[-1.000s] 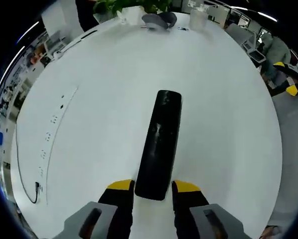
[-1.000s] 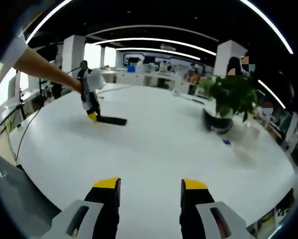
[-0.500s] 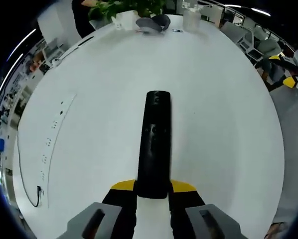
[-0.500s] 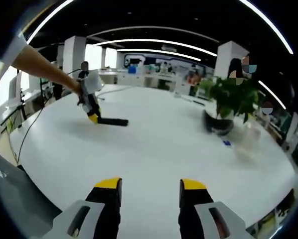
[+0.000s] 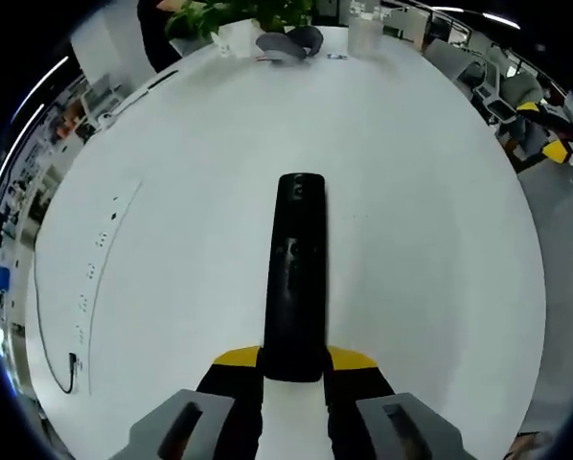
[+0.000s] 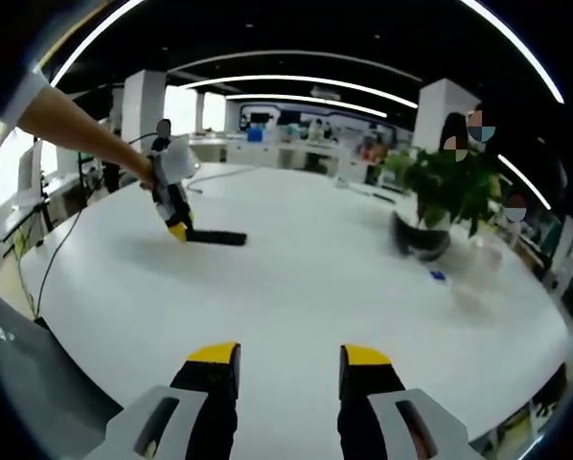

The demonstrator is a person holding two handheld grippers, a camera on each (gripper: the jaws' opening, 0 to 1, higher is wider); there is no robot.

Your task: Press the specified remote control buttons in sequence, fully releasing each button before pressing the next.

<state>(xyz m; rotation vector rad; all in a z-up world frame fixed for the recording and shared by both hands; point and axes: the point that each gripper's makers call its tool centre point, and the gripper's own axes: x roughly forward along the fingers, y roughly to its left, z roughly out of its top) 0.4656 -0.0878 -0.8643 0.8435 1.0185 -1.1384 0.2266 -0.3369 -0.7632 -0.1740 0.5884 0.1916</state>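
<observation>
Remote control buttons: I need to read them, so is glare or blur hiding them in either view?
Left gripper view: the remote control is sharp enough, but soft sheen washes its dark face, buttons barely distinct. Right gripper view: it is small, far, buttons unreadable.

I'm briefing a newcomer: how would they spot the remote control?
Start at the big white round table. Near its middle lies the remote control, a long black bar, its near end between the left gripper's yellow-tipped fingers. Nothing else there is black and slim.

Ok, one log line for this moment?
left gripper: shut on remote | right gripper: open, empty, above table | no button pressed
</observation>
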